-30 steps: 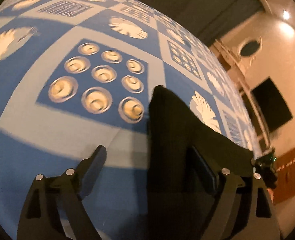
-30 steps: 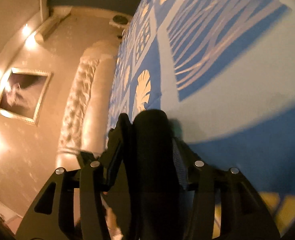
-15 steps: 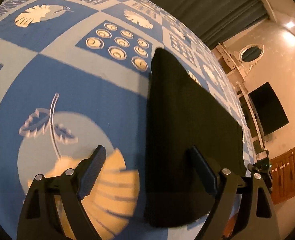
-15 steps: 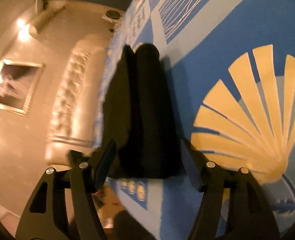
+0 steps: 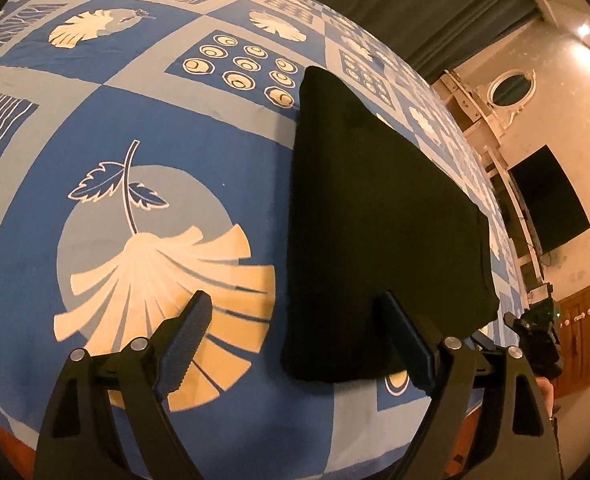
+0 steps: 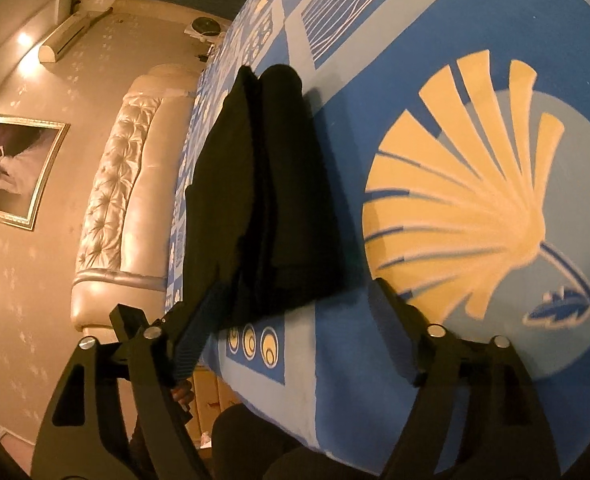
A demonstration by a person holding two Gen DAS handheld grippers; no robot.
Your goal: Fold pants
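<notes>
With the black pants (image 5: 375, 208) lying folded flat on the bed (image 5: 175, 152), both grippers hang clear: left gripper (image 5: 295, 340) wide and empty, right gripper (image 6: 291, 316) just spreading open, nothing between its jaws. Back away gently, I'd say; mattress edge lies at six o'clock, open bedspread toward twelve.

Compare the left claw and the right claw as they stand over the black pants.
The left claw frames the pants' left edge, over the yellow fan print. The right claw straddles their stacked end; its jaws have just been opening. Both are open, gripping nothing, above the blue bedspread.
</notes>
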